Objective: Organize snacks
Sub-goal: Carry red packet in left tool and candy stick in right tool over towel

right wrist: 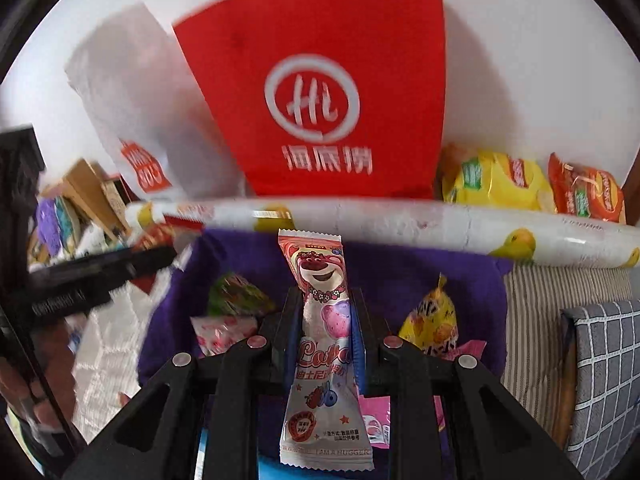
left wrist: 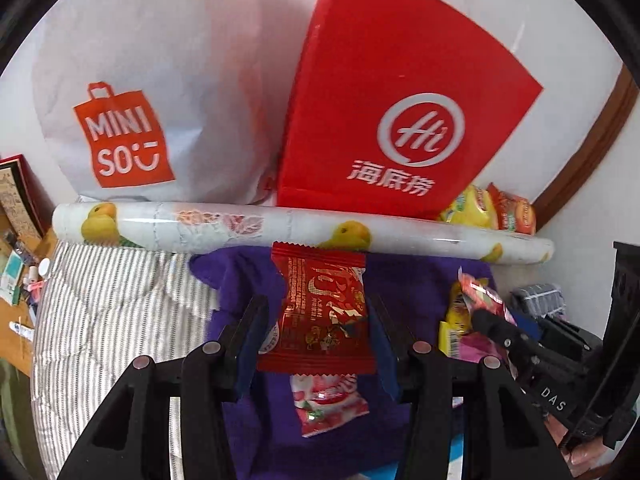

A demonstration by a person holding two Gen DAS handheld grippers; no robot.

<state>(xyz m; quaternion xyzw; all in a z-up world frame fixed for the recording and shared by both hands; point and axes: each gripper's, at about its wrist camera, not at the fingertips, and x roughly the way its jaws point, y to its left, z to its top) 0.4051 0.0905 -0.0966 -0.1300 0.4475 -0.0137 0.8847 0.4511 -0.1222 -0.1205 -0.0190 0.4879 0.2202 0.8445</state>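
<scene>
At frame centre, the left gripper [left wrist: 318, 312] fingers pinch a red snack packet [left wrist: 320, 312], while the right gripper [right wrist: 326, 312] fingers clamp a pink Lotso stick [right wrist: 324, 340].

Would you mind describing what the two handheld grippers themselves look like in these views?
Both the left gripper and right gripper are matte black, with angular linkage arms, round silver pivot pins and blue-edged fingers. No cables or sleeves show.

A purple cloth [left wrist: 240, 280] lies spread over a striped bedcover [left wrist: 100, 320]. A white roll printed with yellow fruit [left wrist: 224, 224] lies along the cloth's far edge. At the left stands a cluttered wooden shelf [left wrist: 20, 240]. A grey checked cushion [right wrist: 604, 380] sits at the right edge.
</scene>
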